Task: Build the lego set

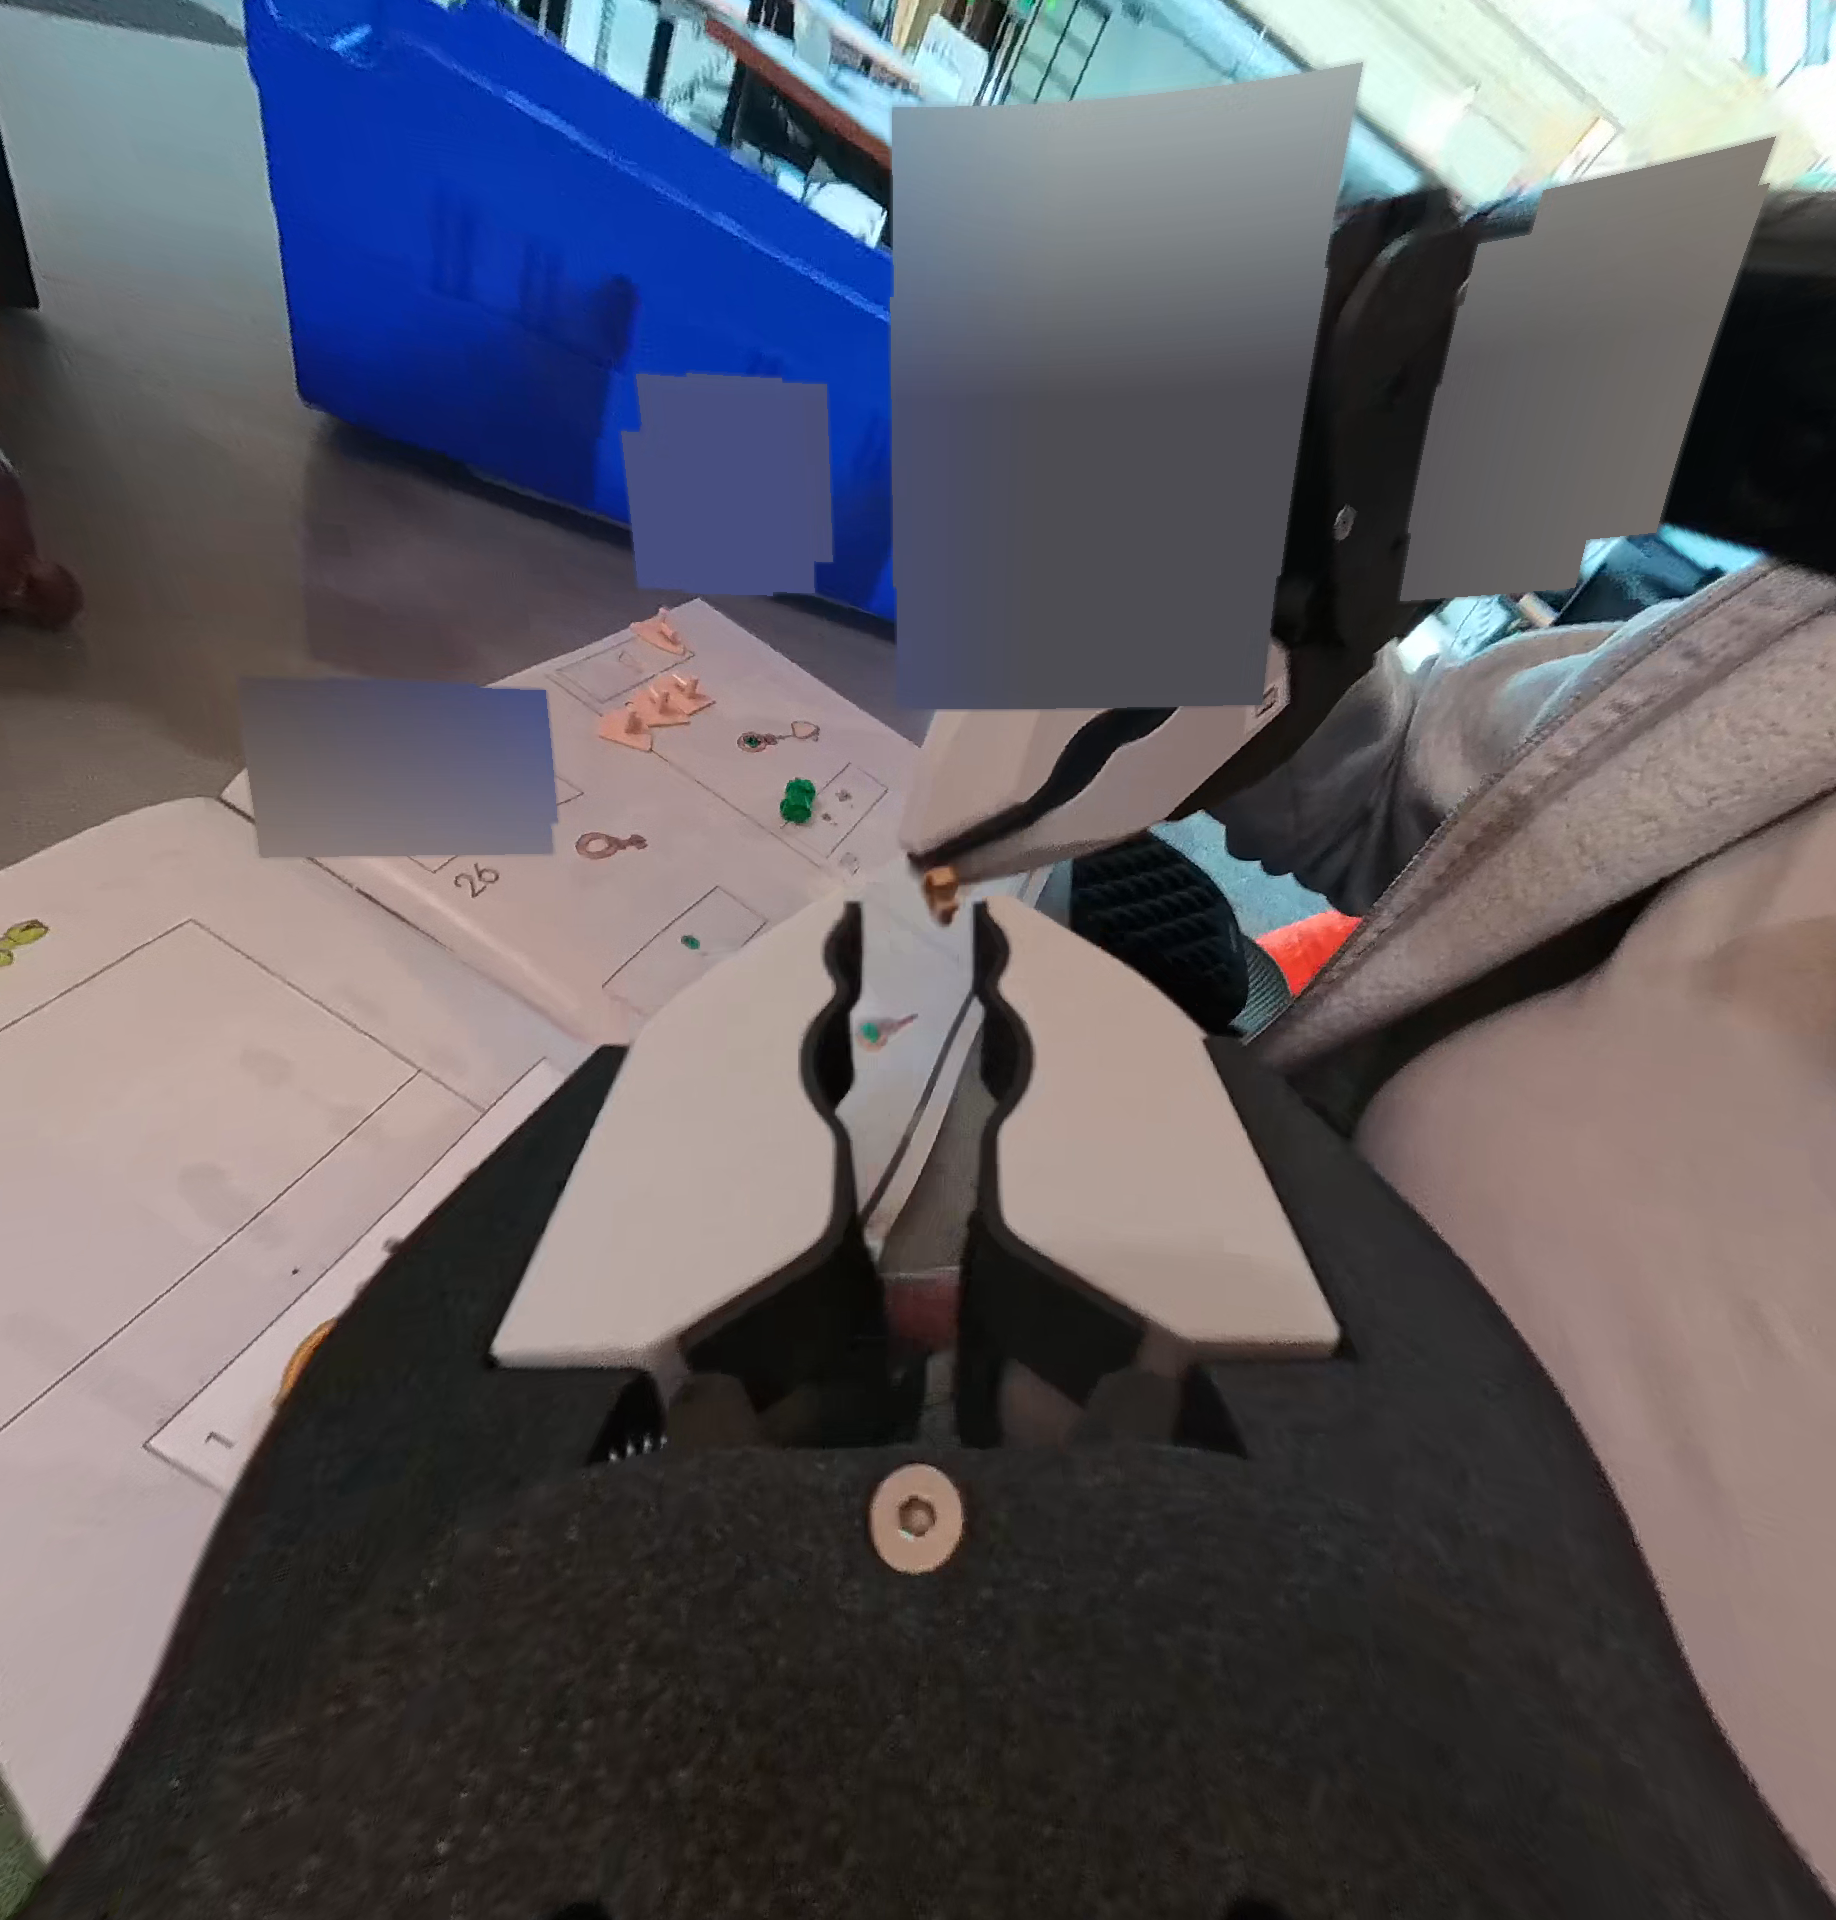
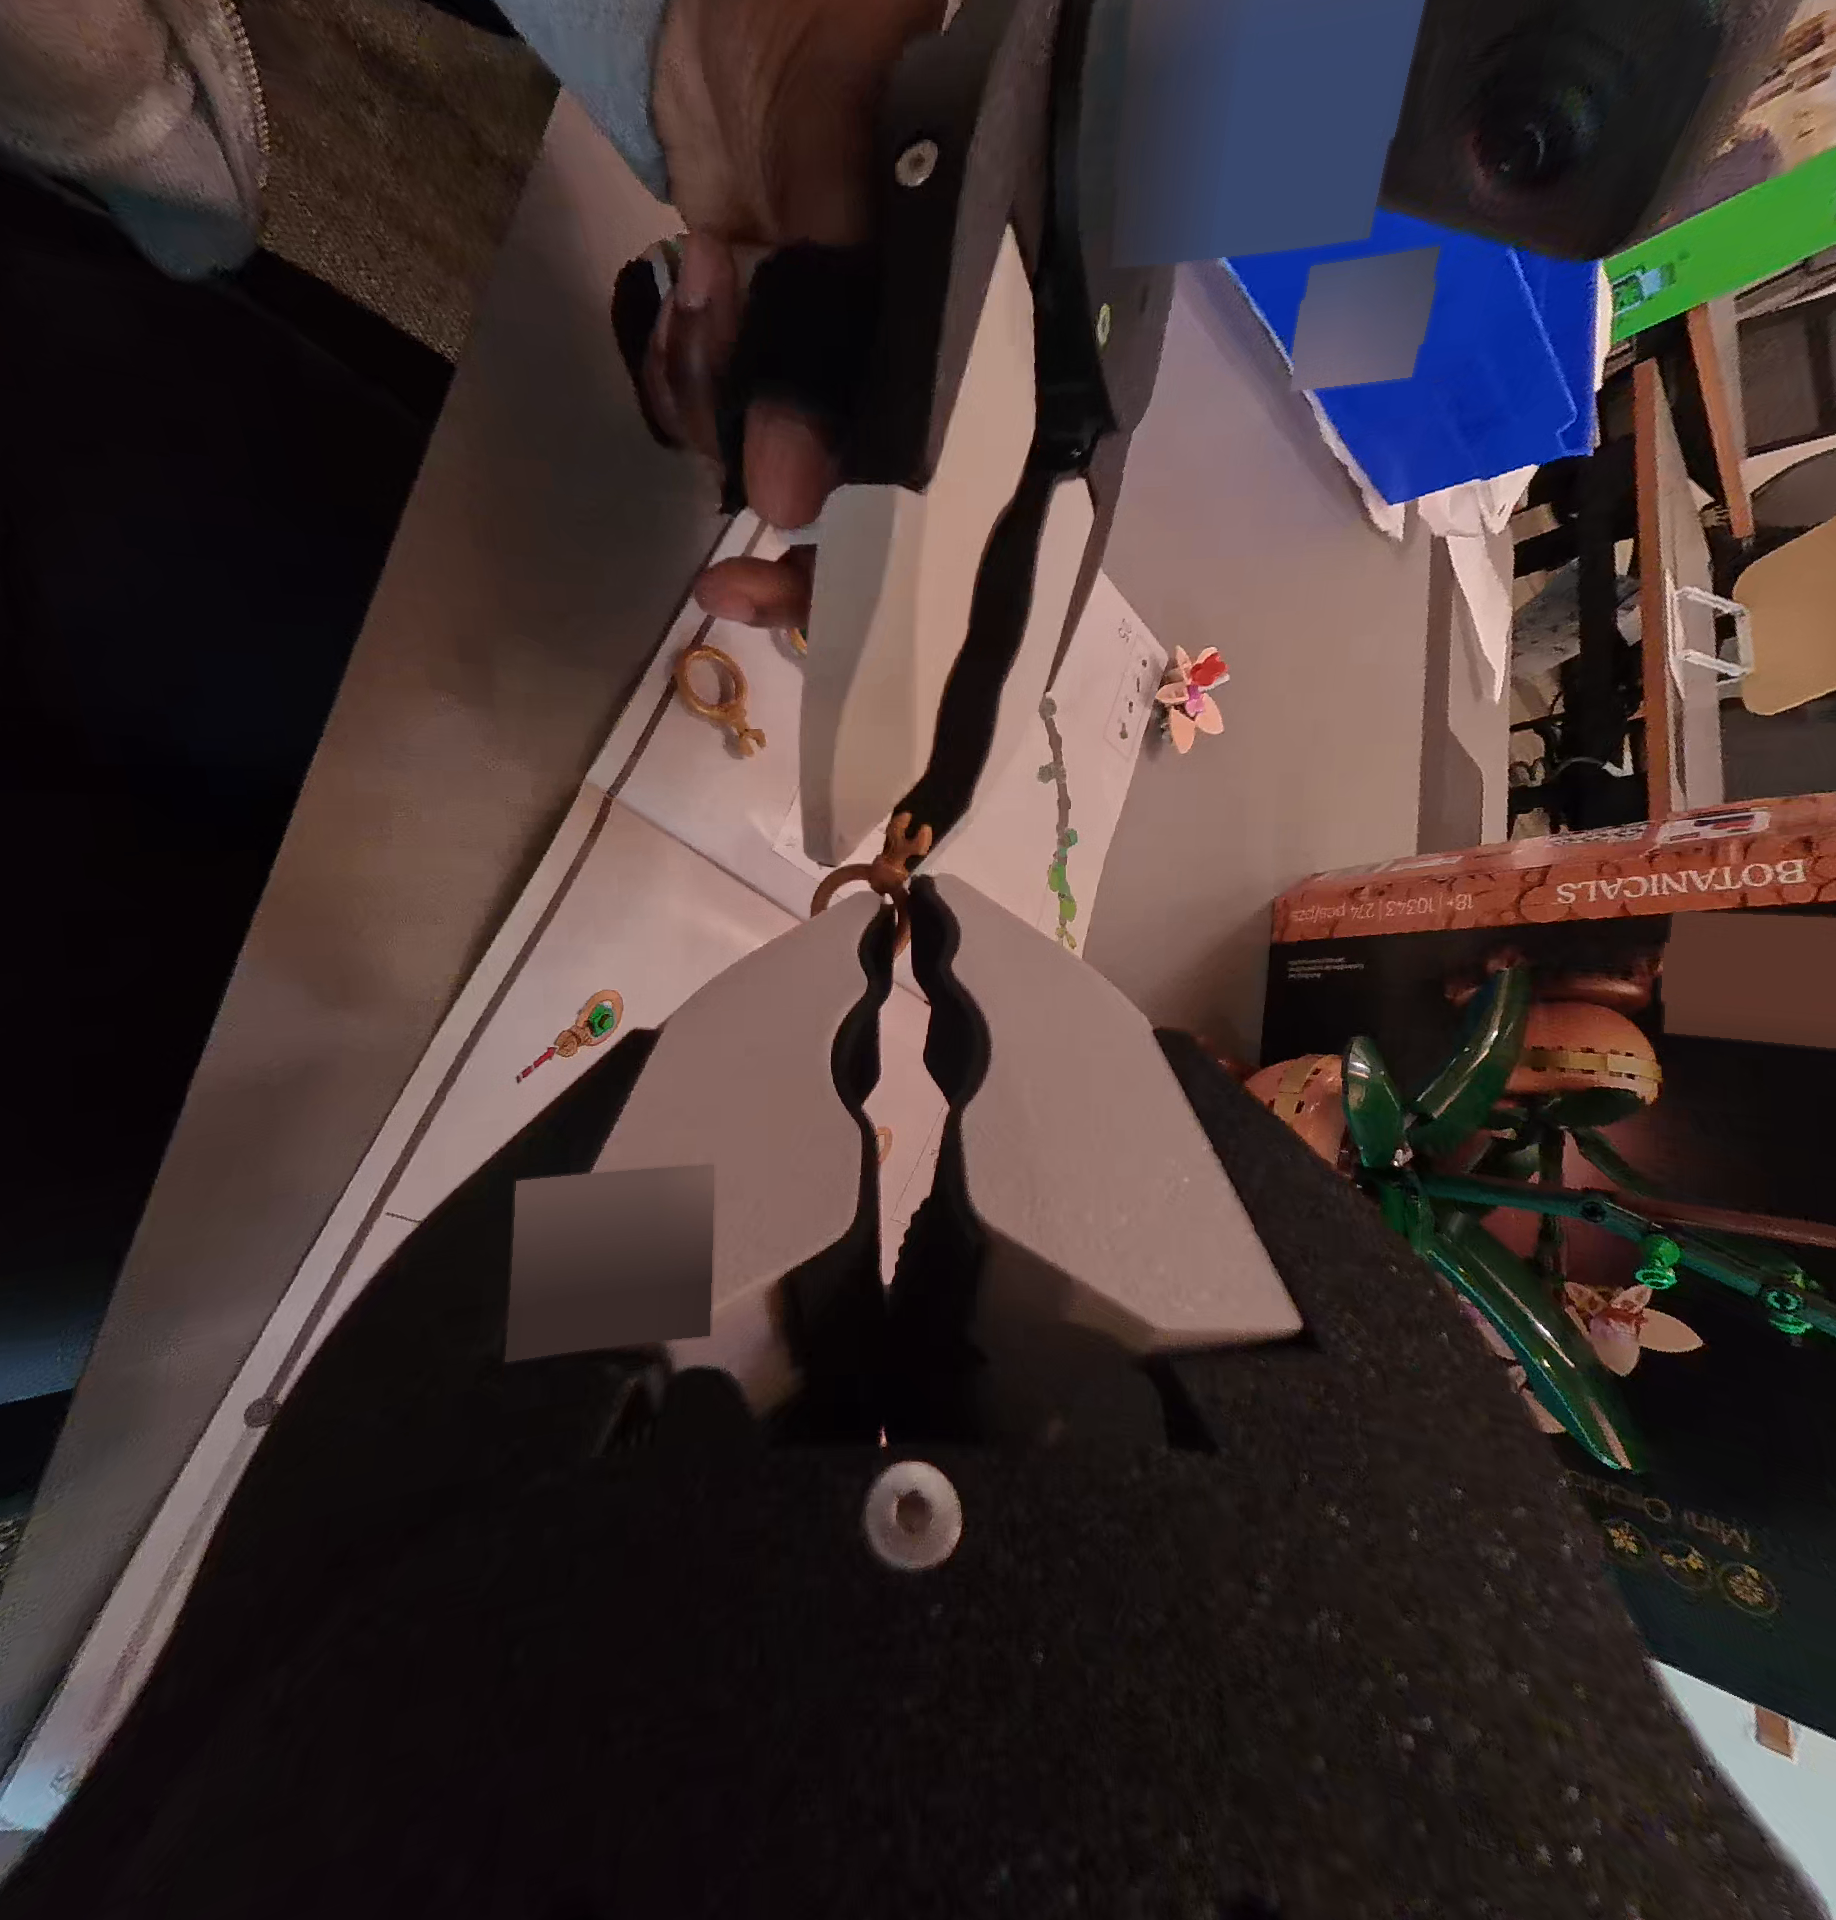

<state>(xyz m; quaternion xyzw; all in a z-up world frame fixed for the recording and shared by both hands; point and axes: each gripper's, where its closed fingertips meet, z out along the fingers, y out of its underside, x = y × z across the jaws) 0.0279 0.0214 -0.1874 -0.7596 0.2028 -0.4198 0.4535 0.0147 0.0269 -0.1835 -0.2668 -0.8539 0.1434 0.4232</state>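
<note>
Tongs meet tip to tip above the instruction booklet (image 1: 270,1091): right tongs (image 2: 909,894) pinch a gold ring piece (image 2: 862,883), left tongs (image 1: 914,914) spread slightly, apparently empty (likely steadying). Loose green stud (image 1: 795,802) waits on that booklet.

A blue bin (image 1: 498,312) stands on the grey table (image 1: 166,436), green stud (image 1: 795,801) and tan pieces (image 1: 656,713) on the white booklet (image 1: 218,1091), beside a brown box (image 2: 1558,883).
</note>
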